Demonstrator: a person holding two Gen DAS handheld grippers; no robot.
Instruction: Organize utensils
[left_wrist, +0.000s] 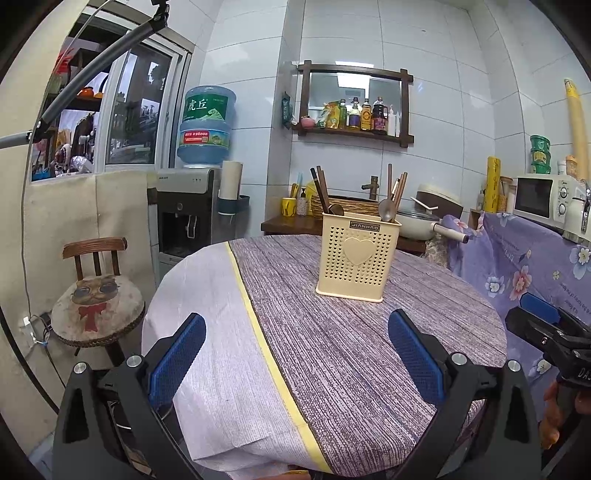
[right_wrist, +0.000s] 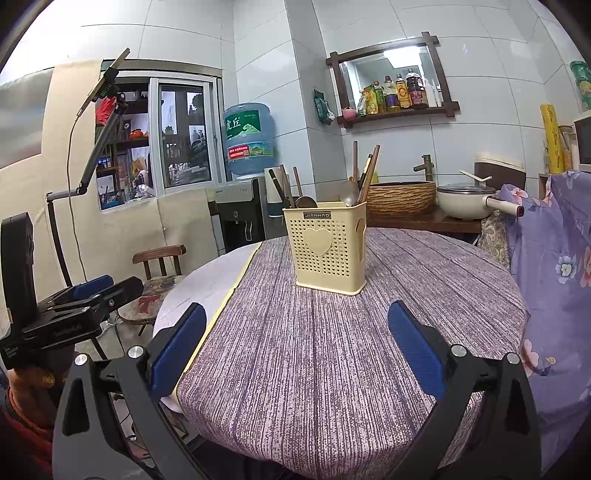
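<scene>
Utensil holder on the far tabletop, both grippers spread and empty.
Round tabletop (left_wrist: 332, 350), near edge cut off; cream utensil holder (left_wrist: 357, 256) hides spoon bowls and chopstick ends; left gripper (left_wrist: 295, 354) and right gripper (right_wrist: 297, 347) hold nothing.

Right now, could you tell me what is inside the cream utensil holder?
The utensil holder holds chopsticks and spoons standing upright. Their lower ends are hidden by its walls.

A cream perforated holder (left_wrist: 357, 259) stands upright mid-table, holding spoons (left_wrist: 385, 211) and chopsticks (left_wrist: 320, 189) in two groups.
</scene>
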